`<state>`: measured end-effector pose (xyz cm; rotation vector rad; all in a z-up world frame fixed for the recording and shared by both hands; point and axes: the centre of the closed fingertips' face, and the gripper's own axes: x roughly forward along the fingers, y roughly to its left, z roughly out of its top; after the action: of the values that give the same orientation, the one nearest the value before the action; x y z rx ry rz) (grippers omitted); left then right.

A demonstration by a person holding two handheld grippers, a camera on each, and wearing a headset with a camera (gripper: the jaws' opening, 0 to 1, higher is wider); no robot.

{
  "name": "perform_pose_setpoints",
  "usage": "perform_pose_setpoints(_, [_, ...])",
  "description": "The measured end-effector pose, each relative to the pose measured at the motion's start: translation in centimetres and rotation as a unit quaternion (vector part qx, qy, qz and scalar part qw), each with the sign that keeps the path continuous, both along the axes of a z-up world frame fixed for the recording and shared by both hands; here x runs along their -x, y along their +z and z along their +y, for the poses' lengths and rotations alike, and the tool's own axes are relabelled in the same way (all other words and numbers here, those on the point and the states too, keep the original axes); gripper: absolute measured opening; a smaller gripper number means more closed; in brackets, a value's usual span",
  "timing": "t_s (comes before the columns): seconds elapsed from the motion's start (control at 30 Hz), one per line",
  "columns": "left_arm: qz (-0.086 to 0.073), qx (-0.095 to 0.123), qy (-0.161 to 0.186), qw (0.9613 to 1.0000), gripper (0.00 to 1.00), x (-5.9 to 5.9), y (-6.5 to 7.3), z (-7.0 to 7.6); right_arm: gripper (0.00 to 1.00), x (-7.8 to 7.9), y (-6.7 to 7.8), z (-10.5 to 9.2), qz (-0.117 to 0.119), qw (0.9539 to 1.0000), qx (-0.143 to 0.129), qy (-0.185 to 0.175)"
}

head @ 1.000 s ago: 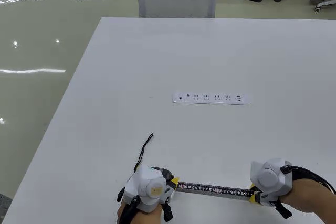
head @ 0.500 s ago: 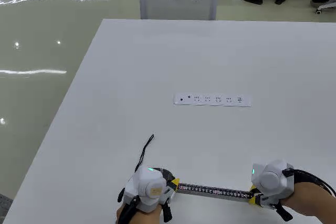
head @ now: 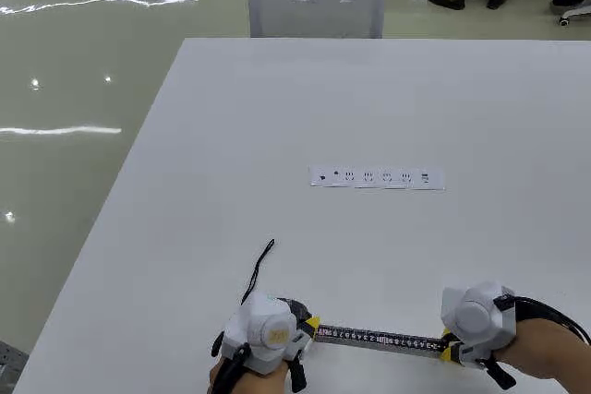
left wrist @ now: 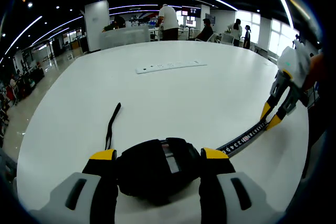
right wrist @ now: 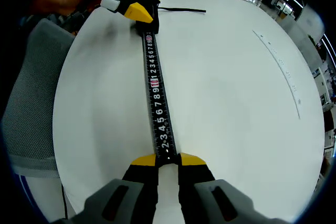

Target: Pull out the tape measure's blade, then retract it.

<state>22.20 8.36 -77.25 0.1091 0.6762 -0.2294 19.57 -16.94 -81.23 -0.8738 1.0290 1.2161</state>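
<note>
While the left gripper (left wrist: 158,155) clamps the black rounded tape measure case (left wrist: 157,174) on the white table (head: 369,99), its dark white-numbered blade (right wrist: 156,93) runs straight out; the right gripper (right wrist: 168,157) pinches its tip.

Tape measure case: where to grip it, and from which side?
Mid-body, from the person's edge of the table, as the left gripper holds the black case now. The body is compact and rounded, so it sits between the jaws. That approach likely keeps the blade free to run sideways to the right gripper, and the strap lies clear on the far side.
</note>
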Motion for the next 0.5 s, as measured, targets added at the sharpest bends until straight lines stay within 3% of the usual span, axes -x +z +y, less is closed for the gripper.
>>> perform_pose_setpoints(0.5, [0.003, 0.001, -0.004, 1.0000, 0.59, -0.02, -0.47, 0.10, 0.13, 0.08, 0.09, 0.70, 0.000, 1.0000, 0.003, 0.004])
